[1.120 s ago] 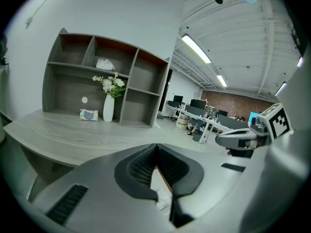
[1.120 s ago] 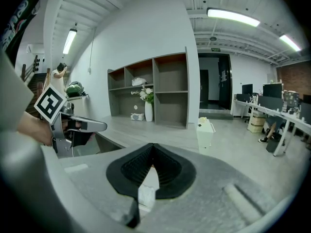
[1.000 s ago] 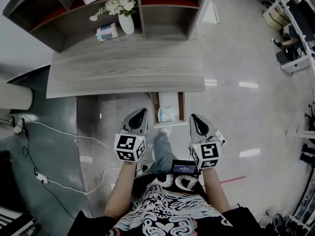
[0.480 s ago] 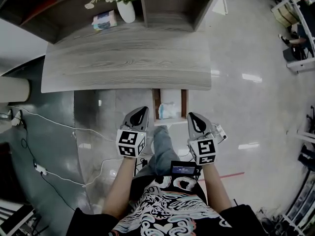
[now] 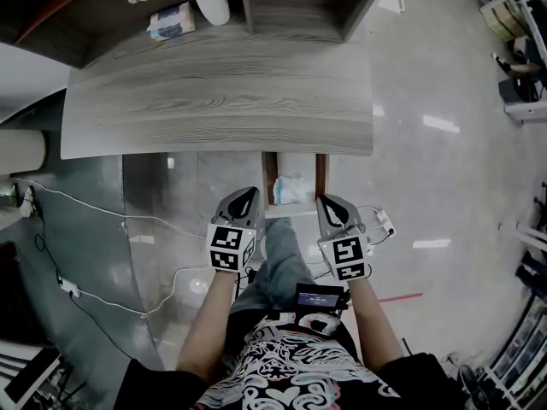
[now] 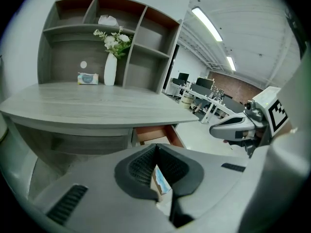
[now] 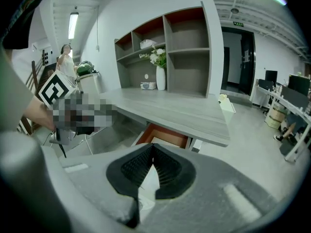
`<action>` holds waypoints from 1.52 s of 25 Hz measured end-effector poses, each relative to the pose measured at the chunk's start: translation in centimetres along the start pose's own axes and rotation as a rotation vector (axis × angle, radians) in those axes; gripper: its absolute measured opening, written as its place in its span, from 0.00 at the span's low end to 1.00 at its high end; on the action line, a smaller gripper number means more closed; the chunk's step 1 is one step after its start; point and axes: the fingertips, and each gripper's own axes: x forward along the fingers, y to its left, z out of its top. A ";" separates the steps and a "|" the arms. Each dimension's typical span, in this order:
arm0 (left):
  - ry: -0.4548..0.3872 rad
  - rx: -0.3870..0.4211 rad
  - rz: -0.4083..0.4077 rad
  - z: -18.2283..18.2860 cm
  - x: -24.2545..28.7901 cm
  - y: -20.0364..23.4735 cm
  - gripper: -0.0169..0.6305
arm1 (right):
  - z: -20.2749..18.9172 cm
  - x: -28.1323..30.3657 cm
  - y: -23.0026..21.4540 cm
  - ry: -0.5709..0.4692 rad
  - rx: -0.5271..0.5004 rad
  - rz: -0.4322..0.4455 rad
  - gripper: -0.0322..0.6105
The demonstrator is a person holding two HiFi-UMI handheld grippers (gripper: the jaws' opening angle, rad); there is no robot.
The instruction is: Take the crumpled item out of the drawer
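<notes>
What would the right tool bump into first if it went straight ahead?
Probably the near edge of the open drawer, right ahead of the right tool, before the crumpled item. Depth is hard to judge.

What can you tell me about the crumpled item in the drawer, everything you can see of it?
The crumpled item is a small pale wad, whitish with light blue patches. It looks like soft paper or thin wrapping, but I cannot tell which. It lies loose on the floor of the open drawer, toward the front end and nearer the left gripper's side. Nothing else shows in the drawer. The left gripper and right gripper hover at the drawer's front corners; neither touches the item.
</notes>
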 end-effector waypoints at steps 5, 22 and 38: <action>0.063 -0.004 0.004 -2.4 1.5 0.0 0.03 | -2.0 1.8 0.4 0.054 -0.032 0.043 0.06; 0.208 0.059 -0.006 -8.6 6.3 0.3 0.03 | -8.3 8.3 2.1 0.241 -0.190 0.187 0.10; 0.251 0.096 -0.020 -9.3 7.8 -0.2 0.03 | -12.7 12.6 4.1 0.415 -0.234 0.246 0.19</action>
